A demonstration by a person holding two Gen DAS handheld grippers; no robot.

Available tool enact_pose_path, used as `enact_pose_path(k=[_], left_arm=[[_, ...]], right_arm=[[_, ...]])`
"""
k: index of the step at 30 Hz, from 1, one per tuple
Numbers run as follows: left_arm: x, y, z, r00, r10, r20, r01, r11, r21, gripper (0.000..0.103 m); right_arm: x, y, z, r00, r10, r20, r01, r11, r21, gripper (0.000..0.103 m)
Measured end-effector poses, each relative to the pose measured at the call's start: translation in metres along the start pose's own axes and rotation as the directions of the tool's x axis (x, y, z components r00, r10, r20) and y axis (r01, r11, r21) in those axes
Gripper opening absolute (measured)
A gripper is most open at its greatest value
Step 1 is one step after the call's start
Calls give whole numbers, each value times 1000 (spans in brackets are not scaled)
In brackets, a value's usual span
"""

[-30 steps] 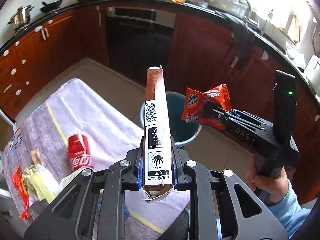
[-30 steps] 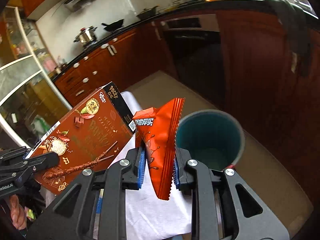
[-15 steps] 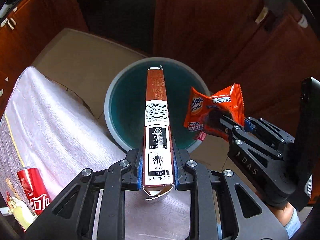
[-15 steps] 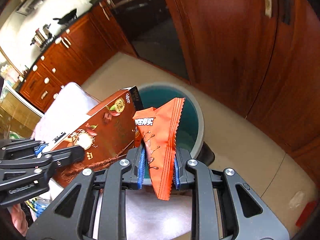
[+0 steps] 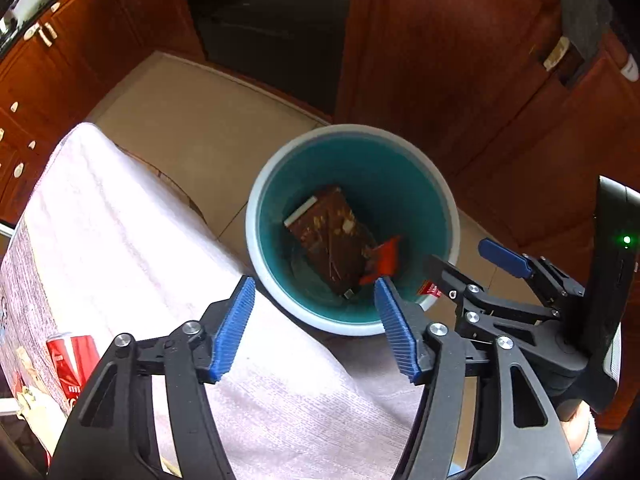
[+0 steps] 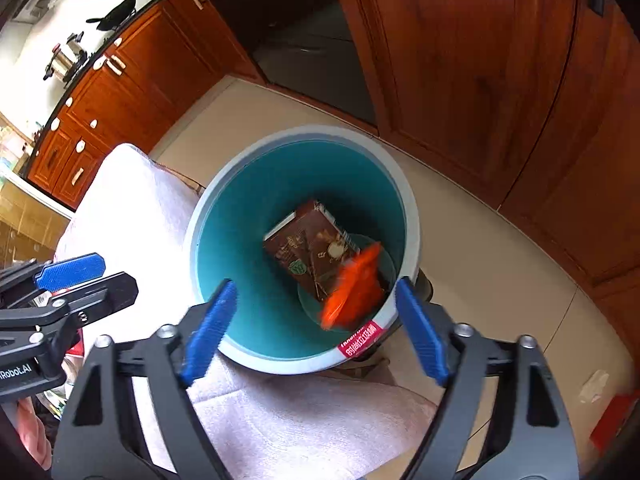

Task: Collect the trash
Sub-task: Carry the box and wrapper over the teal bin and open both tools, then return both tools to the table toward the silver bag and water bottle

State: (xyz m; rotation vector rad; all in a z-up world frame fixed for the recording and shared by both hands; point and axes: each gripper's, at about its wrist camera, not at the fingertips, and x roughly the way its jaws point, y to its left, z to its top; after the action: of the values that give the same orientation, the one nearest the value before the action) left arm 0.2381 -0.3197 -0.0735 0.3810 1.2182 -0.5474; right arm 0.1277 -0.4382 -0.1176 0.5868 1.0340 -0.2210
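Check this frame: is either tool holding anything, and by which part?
Nothing is held. The left tool and right tool are both open, and the brown box and orange wrapper are inside the teal bin.

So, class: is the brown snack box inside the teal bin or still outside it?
Inside. The brown snack box lies tilted at the bottom of the teal bin, ringed by its wall.

Wood cabinets [image 5: 460, 60] w/ white knobs are seen across the top of both views. A dark oven front [image 5: 272, 12] is set at top centre. Beige floor tiles [image 6: 500, 264] are shown at mid-right. A pale cloth [image 5: 132, 248] is spread over the lower left. A pot [image 6: 66, 58] and black pan [image 6: 116, 12] are seen on the counter, upper left.
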Motion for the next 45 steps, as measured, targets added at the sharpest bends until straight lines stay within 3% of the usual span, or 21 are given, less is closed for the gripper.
enact_pose_path(k=[2,8,20,28,37,45], left_arm=[[-9,3,-6,1000,4,16,-4,1000,-7,73],[-29,12,-20,999,-1,50,2,1000,-25,80],[-74,31,-65,990,-5,141,16,997,-80,95],[-118,51,-109,978,-3,210,28,993,-115,97],[-149,104,-188,965,27,262,28,978,-205,99],[-163,169,-247,956,95,279,13,932,-362,99]], right_arm=[[-2,1,0,1000,-1,-4,2,1000,20,85],[-8,12,-5,1000,-7,-17,8,1000,26,86],[-48,46,-28,1000,-16,16,17,997,-79,86],[-80,85,-51,999,10,46,-3,988,-157,90],[-95,149,-94,998,60,-21,-64,950,-305,90],[-81,206,-141,989,72,-129,-120,899,-421,90]])
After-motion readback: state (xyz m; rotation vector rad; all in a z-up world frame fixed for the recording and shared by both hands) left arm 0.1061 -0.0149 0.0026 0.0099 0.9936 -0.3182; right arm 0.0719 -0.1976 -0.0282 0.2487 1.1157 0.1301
